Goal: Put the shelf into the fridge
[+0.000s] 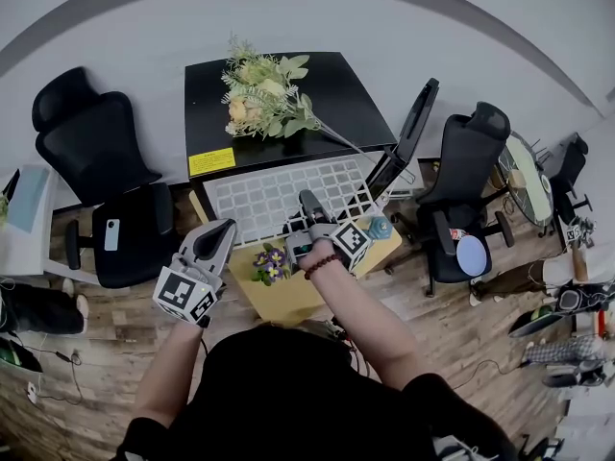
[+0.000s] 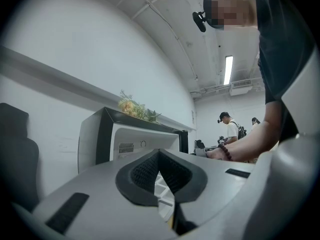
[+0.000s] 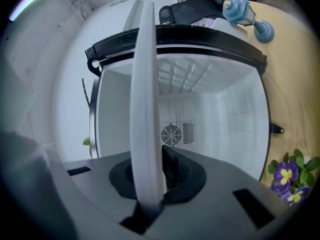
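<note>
White wire shelf (image 1: 269, 198) sat edge-on in the right gripper (image 3: 150, 170), jaws clamped on its near rim. It was level in front of the open black fridge (image 3: 220, 114), whose back-wall fan vent (image 3: 171, 134) showed, and not yet inside. The yellow label (image 1: 211, 161) on the fridge top was too small to read, with a bouquet (image 1: 264, 89) beside it; purple flowers (image 1: 270, 262) and a blue object (image 1: 378, 227) stood on the wooden table (image 1: 288, 298) under the shelf. Left gripper (image 1: 223, 230) hung just left of the shelf, jaws pressed together, empty; black chairs (image 1: 106, 181) stood on both sides.
</note>
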`<state>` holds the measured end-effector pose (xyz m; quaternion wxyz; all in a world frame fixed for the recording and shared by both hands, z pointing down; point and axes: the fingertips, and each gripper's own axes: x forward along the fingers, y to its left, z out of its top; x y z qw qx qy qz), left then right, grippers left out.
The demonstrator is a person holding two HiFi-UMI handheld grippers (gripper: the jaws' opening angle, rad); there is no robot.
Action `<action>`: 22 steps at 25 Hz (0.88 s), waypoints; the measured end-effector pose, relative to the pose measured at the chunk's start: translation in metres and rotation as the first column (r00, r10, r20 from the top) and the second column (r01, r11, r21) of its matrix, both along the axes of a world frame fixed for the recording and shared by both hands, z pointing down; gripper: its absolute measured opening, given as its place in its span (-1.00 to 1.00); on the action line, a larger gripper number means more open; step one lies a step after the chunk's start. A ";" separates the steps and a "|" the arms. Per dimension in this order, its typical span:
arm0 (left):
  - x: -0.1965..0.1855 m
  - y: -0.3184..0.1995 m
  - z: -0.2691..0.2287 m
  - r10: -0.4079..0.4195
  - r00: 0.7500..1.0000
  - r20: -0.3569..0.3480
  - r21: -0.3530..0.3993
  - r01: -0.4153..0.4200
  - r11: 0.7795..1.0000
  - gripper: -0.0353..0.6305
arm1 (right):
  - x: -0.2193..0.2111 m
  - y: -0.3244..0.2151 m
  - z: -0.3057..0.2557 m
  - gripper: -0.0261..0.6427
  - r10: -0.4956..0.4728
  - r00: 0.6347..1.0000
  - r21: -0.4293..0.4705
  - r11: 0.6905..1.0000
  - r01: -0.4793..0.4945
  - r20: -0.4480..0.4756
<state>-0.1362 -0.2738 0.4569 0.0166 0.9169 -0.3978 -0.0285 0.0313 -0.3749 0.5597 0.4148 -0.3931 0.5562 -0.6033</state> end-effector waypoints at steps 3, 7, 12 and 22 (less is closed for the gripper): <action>-0.002 -0.001 0.001 -0.005 1.000 -0.002 -0.005 0.005 1.000 -0.84 | -0.001 -0.004 0.002 -0.78 0.003 1.000 -0.011 1.000 -0.003 -0.003; -0.004 -0.001 0.000 -0.011 1.000 -0.006 -0.004 0.011 1.000 -0.84 | -0.002 -0.007 0.000 -0.78 0.002 1.000 -0.008 1.000 -0.002 -0.006; -0.006 -0.002 0.002 -0.011 1.000 -0.004 -0.006 0.011 1.000 -0.84 | -0.005 -0.015 0.001 -0.78 0.003 1.000 -0.016 1.000 -0.003 -0.005; -0.014 -0.008 0.005 -0.027 1.000 -0.006 -0.018 0.026 0.999 -0.84 | -0.009 -0.034 0.000 -0.78 0.012 1.000 -0.023 1.000 -0.012 -0.014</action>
